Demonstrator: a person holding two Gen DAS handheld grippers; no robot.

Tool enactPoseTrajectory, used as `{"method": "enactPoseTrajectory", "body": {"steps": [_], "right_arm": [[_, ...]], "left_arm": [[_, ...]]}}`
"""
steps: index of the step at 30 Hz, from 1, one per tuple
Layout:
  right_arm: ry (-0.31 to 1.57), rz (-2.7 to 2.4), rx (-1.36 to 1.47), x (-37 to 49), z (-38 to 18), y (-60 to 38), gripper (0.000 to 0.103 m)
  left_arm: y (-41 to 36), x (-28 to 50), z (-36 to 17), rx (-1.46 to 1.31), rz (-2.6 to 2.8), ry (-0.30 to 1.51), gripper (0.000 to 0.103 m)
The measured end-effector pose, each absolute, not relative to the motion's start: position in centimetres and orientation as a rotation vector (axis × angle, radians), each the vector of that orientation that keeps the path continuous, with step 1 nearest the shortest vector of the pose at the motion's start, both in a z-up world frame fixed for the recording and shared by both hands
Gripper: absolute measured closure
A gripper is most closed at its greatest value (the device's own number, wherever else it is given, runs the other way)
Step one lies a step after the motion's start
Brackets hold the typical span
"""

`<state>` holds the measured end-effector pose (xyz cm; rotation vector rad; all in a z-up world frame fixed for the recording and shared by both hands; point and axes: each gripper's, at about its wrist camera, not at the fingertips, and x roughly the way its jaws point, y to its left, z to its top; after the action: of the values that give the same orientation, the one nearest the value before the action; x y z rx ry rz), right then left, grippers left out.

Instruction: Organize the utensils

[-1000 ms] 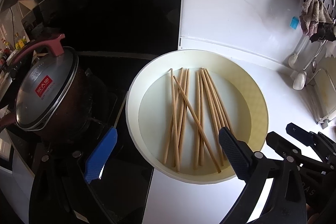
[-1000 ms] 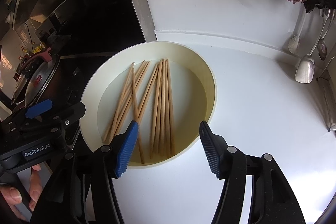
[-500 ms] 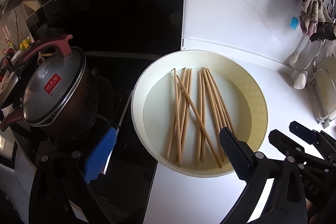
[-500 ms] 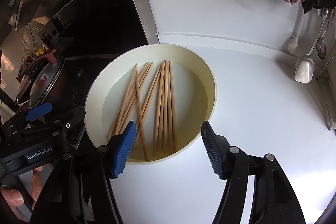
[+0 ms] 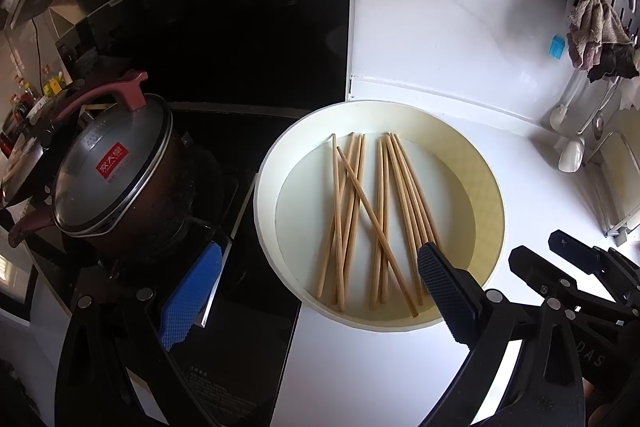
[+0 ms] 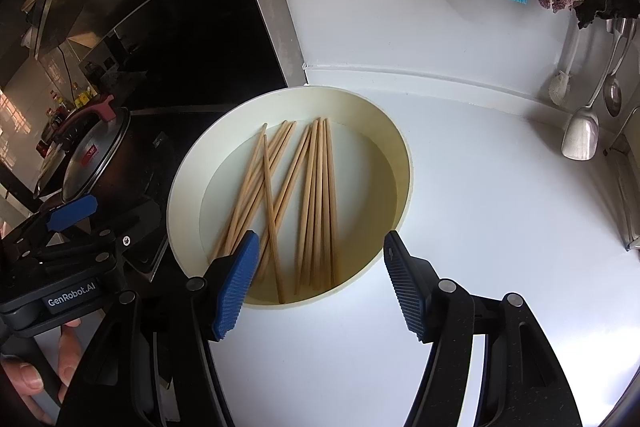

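The wooden chopsticks (image 5: 372, 219) all lie loose in the cream basin (image 5: 486, 187) on the white table (image 6: 480, 227), some parallel, one crossed over others, so not sorted/bundled. Both the left tongs (image 5: 316, 283) and the right tongs (image 6: 320, 287) hover spread at the basin's near rim, gripping nothing.

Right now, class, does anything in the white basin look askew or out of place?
Yes: one chopstick lies diagonally across the other chopsticks in the white basin, crossing them instead of lying alongside.
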<state>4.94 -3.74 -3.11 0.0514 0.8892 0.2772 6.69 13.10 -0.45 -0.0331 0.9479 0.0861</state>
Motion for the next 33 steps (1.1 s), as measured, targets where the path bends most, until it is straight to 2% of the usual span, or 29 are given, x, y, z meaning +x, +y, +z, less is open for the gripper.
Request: {"method": "enactPoseTrajectory", "body": {"steps": [16, 33], "right_arm": [[0.871, 0.303, 0.039, 3.8, -2.3, -3.5, 0.041], [0.87, 0.302, 0.035, 3.2, -2.1, -3.6, 0.041]], "left_arm": [[12.9, 5.1, 1.5, -0.017, 0.113, 0.889, 0.006], [12.7, 4.7, 1.2, -0.032, 0.081, 0.906, 0.006]]}}
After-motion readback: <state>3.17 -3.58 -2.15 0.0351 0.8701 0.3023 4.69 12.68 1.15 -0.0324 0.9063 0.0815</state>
